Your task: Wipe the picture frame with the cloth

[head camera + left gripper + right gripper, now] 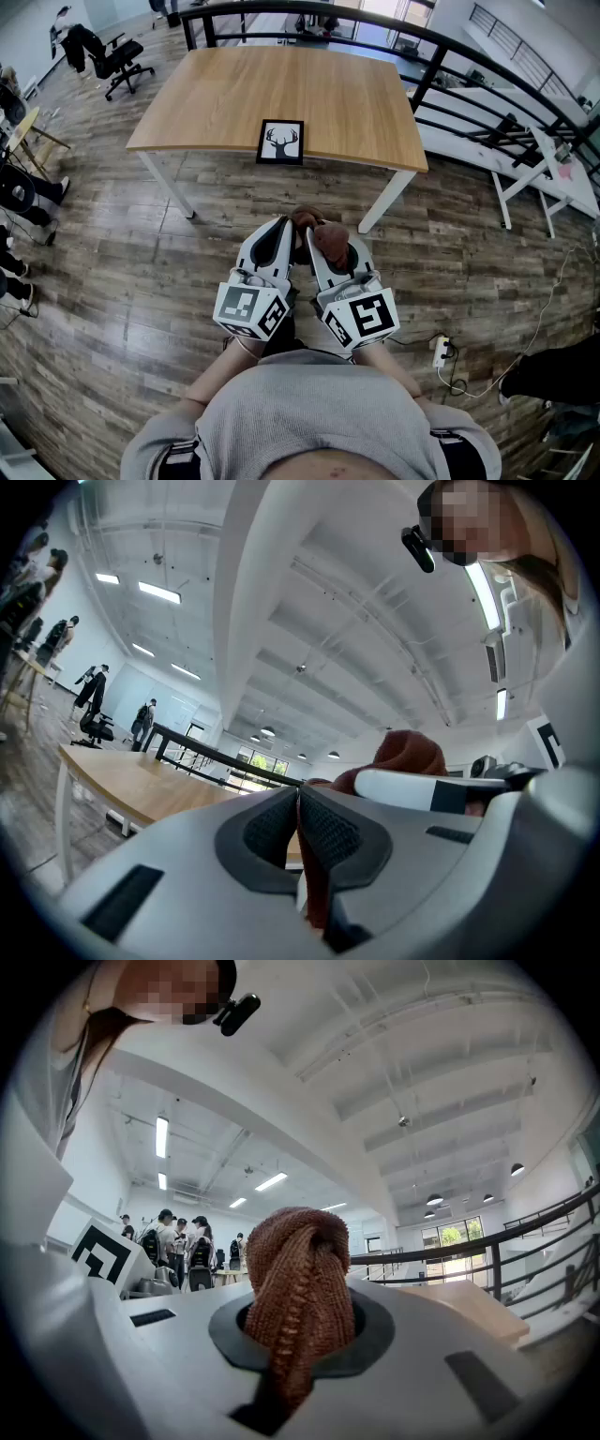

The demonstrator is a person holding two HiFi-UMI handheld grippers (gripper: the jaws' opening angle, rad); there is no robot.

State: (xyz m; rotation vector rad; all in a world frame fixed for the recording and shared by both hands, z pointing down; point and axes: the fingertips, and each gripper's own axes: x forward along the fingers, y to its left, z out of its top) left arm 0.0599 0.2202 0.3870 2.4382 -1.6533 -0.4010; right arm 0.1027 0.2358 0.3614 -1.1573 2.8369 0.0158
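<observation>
Zero wiping yet: my left claw [284,225] and right claw [330,249] both pinch the brown knitted cloth [300,1279], well apart from the black-framed deer picture [281,142] at the wooden desk [216,103]'s near edge.

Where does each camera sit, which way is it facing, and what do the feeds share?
Head view: on the person's head, facing steeply down at floor, table and picture frame; shows torso, forearms, left gripper, right gripper.
Left gripper view: on the left gripper, about level toward table and ceiling; shows its jaws shut on the cloth.
Right gripper view: on the right gripper, level toward the railing; shows its jaws shut on the cloth.
Shared: all three show the cloth.
</observation>
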